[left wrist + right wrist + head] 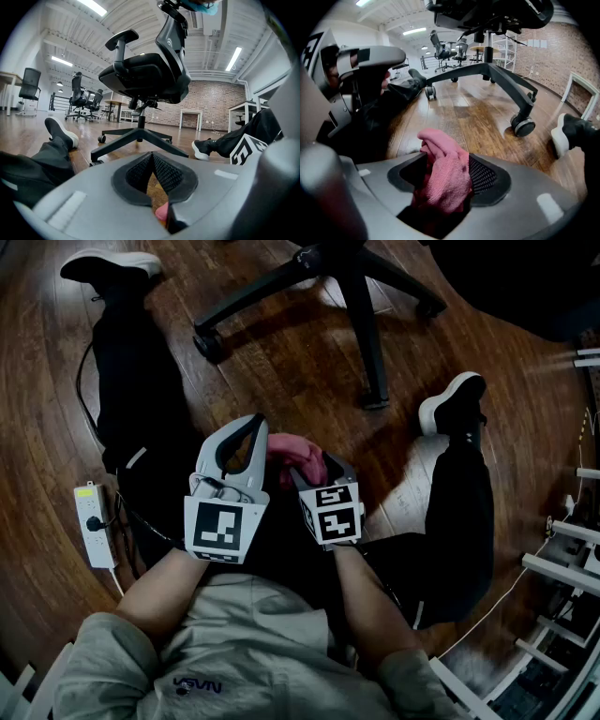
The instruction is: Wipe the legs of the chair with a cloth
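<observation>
Your right gripper (pixel 317 465) clasped the bunched pink cloth (pixel 443 173) above your lap, short of the chair legs (pixel 361 324) on the floor (pixel 281 362). Your left gripper (pixel 152 159) was clenched, seemingly empty. You needed a loose fold leading, pressed flat along each leg.

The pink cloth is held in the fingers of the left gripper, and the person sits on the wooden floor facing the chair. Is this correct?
No. The pink cloth is held in the fingers of the right gripper, as the right gripper view shows; the left gripper has its fingers closed on each other. The rest is correct.
</observation>
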Motion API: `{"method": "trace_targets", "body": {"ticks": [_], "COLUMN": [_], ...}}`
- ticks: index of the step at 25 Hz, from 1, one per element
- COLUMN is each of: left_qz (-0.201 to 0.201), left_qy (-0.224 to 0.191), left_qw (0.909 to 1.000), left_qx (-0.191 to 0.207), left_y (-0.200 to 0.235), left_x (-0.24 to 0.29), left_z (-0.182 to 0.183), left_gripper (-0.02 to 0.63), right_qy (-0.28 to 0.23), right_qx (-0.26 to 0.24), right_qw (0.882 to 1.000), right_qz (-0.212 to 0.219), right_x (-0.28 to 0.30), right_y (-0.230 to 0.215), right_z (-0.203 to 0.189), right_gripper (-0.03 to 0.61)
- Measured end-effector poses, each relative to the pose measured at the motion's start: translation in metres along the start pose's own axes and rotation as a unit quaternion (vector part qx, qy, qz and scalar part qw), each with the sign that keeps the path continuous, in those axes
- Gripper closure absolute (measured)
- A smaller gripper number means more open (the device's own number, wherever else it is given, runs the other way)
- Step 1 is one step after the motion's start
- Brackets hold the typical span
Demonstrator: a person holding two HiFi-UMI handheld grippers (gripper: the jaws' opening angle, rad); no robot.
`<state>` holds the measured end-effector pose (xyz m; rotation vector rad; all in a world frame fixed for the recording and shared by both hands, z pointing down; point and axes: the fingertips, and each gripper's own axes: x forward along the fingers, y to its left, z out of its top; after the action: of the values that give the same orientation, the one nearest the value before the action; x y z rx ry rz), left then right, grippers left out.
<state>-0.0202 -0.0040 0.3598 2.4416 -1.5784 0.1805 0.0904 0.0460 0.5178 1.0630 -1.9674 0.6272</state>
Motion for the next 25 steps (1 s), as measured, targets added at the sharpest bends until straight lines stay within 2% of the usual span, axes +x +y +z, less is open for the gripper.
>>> {"method": "trace_targets", "body": {"ticks": [4, 5, 7, 11, 14, 18, 21, 25], "left_qz": [0.002, 0.006, 0.012, 0.017, 0.018, 0.016, 0.012, 0.003], "left_qy": [-0.007, -0.012, -0.017, -0.017, -0.02, -0.026, -0.033, -0.045], "left_qw": [1.0, 0.9999, 0.9998, 0.9996, 0.9993, 0.999, 0.9987, 0.998], "left_qx": [-0.002, -0.004, -0.008, -0.017, -0.025, -0.032, -0.037, -0.044], "left_y": [0.004, 0.005, 0.009, 0.017, 0.021, 0.026, 0.027, 0.031], "left_x": [-0.002, -0.002, -0.003, -0.007, -0.009, -0.015, -0.02, -0.027], "left_z": [0.0, 0.0, -0.001, -0.002, -0.002, 0.002, 0.007, 0.017], "left_gripper": [0.606, 0.606, 0.606, 0.606, 0.607, 0.606, 0.606, 0.606], "right_qy": [0.049, 0.054, 0.063, 0.065, 0.022, -0.042, -0.073, -0.078], "right_qx": [-0.033, -0.037, -0.046, -0.069, -0.088, -0.157, -0.231, -0.336], "right_qw": [0.998, 0.998, 0.996, 0.995, 0.995, 0.986, 0.97, 0.939], "right_qz": [0.017, 0.024, 0.035, 0.038, 0.04, 0.027, 0.007, -0.014], "right_x": [0.016, 0.017, 0.018, 0.007, -0.024, -0.09, -0.141, -0.187], "right_y": [0.013, 0.017, 0.023, 0.03, 0.031, 0.03, 0.03, 0.035], "right_z": [-0.019, -0.02, -0.021, -0.008, 0.035, 0.113, 0.166, 0.225], "right_gripper": [0.321, 0.339, 0.417, 0.478, 0.483, 0.484, 0.485, 0.483]}}
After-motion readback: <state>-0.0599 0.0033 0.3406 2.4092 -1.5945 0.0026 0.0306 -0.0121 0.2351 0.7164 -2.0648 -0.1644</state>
